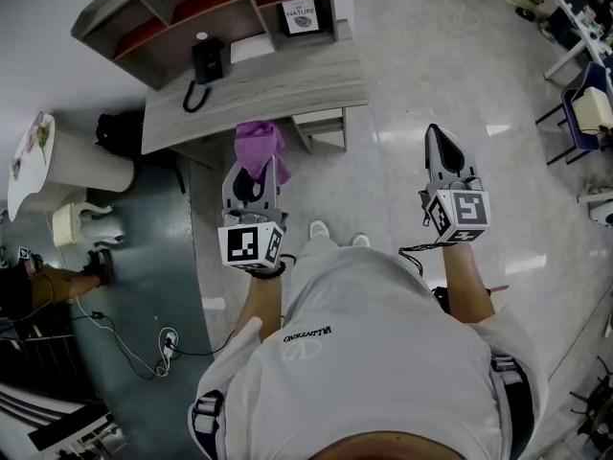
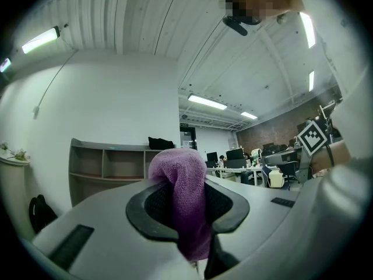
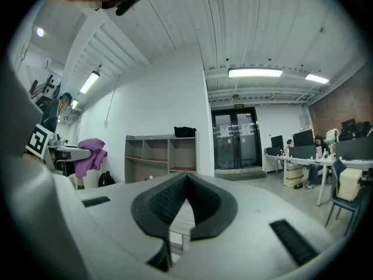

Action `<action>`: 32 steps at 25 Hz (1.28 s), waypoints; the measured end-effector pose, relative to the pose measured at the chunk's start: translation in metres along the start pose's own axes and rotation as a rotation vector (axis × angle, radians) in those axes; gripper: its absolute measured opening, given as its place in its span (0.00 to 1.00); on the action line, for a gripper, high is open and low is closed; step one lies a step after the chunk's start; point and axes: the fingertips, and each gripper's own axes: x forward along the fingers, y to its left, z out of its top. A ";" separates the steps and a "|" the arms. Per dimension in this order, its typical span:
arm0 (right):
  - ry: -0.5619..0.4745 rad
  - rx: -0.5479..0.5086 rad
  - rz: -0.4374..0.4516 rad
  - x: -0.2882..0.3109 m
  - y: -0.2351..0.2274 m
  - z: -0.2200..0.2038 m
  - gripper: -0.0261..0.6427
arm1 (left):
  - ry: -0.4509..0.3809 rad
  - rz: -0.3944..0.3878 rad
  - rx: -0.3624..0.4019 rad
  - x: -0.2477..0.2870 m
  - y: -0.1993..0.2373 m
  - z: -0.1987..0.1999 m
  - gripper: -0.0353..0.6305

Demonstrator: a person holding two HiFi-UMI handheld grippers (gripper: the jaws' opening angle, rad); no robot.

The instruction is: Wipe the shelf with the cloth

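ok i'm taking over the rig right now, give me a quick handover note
Left gripper: shut on the purple microfibre cloth, which bulges up from between the fingers.
Right gripper: shut, nothing in it, held out in the air on the right.
Grey wooden shelf unit: ahead of the person, with a black telephone on its lower surface. The cloth is in the air, not touching the shelf.
Done: the cloth is in hand.
Left: all the wiping. Bring the cloth to the shelf surfaces and wipe, probably working round the telephone.
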 end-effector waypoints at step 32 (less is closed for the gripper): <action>-0.009 -0.060 -0.043 0.167 0.020 0.021 0.03 | -0.010 -0.073 -0.056 0.147 0.112 -0.032 0.19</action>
